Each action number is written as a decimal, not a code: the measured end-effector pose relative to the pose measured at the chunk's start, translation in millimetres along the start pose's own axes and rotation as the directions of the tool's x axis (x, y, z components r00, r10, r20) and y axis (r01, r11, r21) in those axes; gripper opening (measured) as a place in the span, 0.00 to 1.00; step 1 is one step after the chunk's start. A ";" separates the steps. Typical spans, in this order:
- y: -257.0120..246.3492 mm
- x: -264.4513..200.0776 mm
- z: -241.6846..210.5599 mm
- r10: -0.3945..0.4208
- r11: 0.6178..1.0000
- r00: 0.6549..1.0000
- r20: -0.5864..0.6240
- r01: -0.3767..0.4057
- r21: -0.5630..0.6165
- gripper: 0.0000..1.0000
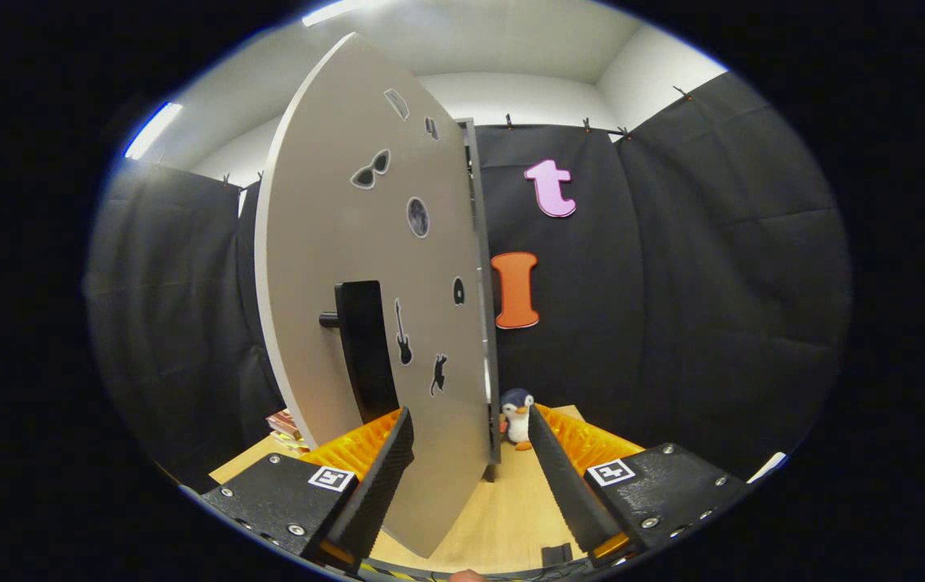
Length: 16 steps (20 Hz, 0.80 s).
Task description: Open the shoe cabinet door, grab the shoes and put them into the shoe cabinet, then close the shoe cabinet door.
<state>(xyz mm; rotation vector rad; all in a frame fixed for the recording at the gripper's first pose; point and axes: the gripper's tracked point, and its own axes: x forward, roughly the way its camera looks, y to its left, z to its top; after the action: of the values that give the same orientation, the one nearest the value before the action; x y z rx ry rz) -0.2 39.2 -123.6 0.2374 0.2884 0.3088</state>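
a pale grey shoe cabinet door (pixel 349 267) stands swung out on its hinge, seen nearly edge-on, its face turned toward the gripper (pixel 470 428) and its lower corner reaching down between the two fingers. the fingers are spread wide and clasp nothing; the door's bottom edge lies in the gap between them, close against the left finger, though whether it touches cannot be told. a dark upright handle (pixel 364 356) juts from the door's face on a short peg, just above and ahead of the left finger. small dark stickers dot the panel: a pair of sunglasses (pixel 371 170), a round disc (pixel 418 217), a guitar (pixel 403 333) and a leaping cat (pixel 438 374) among them. behind the door's far edge, the thin frame of the cabinet (pixel 483 267) shows as a narrow upright strip. a small stuffed penguin (pixel 518 418) stands upright on the light wooden tabletop (pixel 503 517), just beside the foot of the cabinet and just beyond the right finger's tip. a low stack of flat objects (pixel 289 430), too small to identify, rests on the table beyond the door, left of the left finger. black cloth hangs around the booth under white walls and ceiling lights.
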 end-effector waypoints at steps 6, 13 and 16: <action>63.2 39.3 0.7 0.149 0.989 0.989 -0.007 -0.149 0.008 0.90; 160.0 101.9 -3.9 0.364 0.931 0.932 -0.006 -0.363 0.036 0.93; 182.2 134.5 -12.7 0.359 0.931 0.933 -0.010 -0.358 0.071 0.93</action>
<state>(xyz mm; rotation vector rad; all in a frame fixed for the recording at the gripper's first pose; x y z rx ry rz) 70.6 254.7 -118.3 0.3549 0.2778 0.6656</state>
